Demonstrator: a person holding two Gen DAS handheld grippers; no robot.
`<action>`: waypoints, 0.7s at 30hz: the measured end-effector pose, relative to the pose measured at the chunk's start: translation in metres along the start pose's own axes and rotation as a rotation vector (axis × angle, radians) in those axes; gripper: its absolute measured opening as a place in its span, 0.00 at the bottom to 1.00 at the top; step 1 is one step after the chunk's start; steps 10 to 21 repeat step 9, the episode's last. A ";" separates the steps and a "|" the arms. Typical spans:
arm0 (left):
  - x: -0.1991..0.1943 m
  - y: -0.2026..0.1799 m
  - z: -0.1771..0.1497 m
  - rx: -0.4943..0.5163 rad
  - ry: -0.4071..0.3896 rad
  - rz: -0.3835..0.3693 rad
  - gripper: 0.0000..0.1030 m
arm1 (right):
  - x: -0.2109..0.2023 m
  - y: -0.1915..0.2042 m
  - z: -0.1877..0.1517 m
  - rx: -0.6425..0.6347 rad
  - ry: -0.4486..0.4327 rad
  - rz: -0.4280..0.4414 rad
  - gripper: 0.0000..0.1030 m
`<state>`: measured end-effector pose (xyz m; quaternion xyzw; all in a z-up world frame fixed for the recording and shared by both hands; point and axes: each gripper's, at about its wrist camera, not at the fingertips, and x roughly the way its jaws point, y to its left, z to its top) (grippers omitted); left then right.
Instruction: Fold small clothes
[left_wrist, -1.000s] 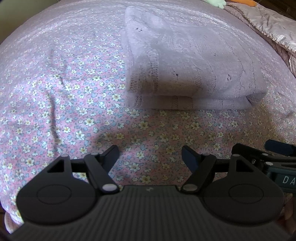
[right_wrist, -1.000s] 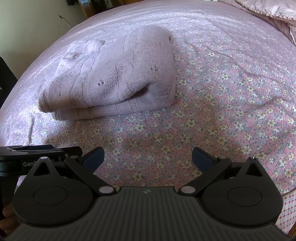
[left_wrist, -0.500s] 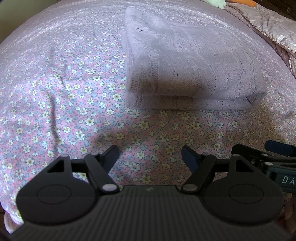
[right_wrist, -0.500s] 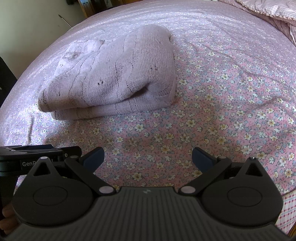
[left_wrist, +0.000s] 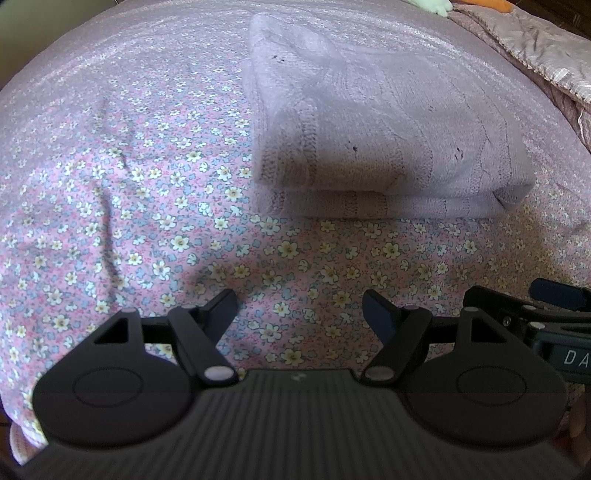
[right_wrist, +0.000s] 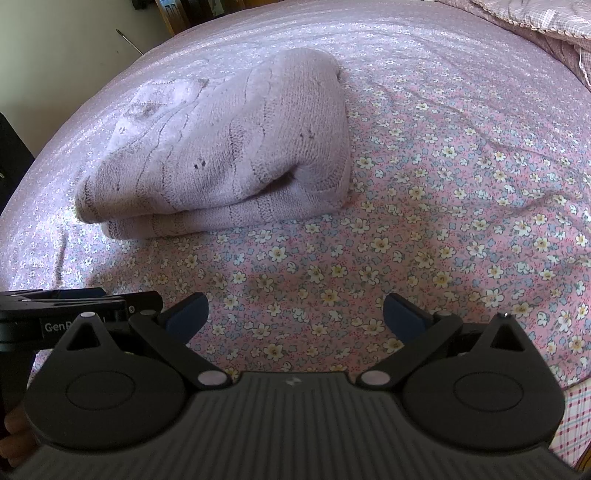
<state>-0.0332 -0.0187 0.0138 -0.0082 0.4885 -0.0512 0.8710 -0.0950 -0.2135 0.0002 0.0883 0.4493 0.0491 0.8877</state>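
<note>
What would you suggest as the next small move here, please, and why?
Probably draw both grippers back and leave it. The lilac knitted sweater already lies folded in layers on the flowered sheet. The left gripper and right gripper are both open, empty and short of it. At most, the right one might press down the puffed corner that gapes open.

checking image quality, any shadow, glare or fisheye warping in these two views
Left wrist view: a soft shadow covers the folded lilac sweater's near side; far bedsheet washed out by glare. Right wrist view: sweater evenly lit, sheet bulging from fisheye distortion.
</note>
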 end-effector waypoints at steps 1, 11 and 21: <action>0.000 0.000 0.000 0.000 0.000 0.000 0.74 | 0.000 0.000 0.000 0.000 0.000 0.000 1.00; 0.000 0.000 0.000 -0.001 -0.001 -0.001 0.74 | 0.000 0.000 0.000 0.001 0.000 0.000 1.00; 0.000 0.000 0.000 -0.001 -0.001 -0.001 0.74 | 0.000 0.000 0.000 0.001 0.000 0.000 1.00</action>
